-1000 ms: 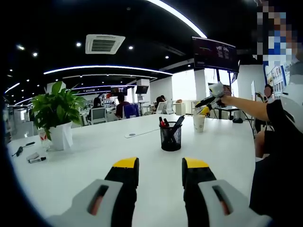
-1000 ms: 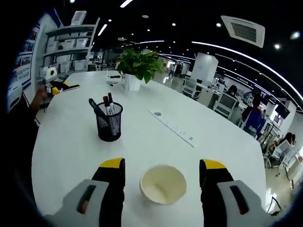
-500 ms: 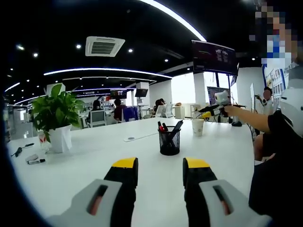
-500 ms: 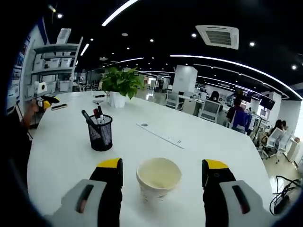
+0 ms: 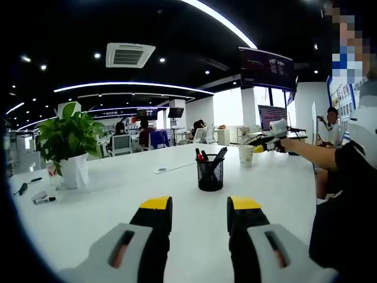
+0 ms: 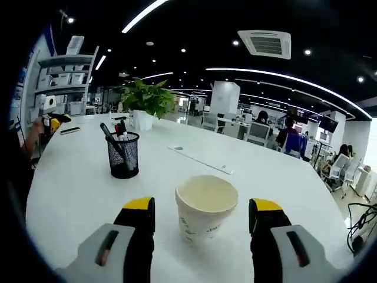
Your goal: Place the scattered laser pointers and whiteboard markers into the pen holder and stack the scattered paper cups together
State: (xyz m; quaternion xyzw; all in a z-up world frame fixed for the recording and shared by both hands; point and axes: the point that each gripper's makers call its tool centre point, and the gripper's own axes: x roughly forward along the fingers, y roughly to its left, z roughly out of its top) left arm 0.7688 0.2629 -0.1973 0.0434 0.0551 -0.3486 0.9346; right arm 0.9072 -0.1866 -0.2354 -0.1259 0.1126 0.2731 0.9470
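Two claws: both mine, both spread wide.
R claw (image 6: 202, 215): white paper cup (image 6: 206, 207) upright on white bench (image 6: 76, 188), between jaws, untouched.
L claw (image 5: 199, 212): empty; black mesh pen holder (image 5: 210, 175) w/ markers ahead.

Left gripper (image 5: 199, 213): two black jaws capped with yellow tips, set on pale grey housings, each housing cut by a dark slot showing a reddish insert. Right gripper (image 6: 205, 219): same build, black jaws, yellow tips, grey housings with slotted reddish inserts. Black short sleeve (image 5: 347, 141) and dark clothing on the person's right side.
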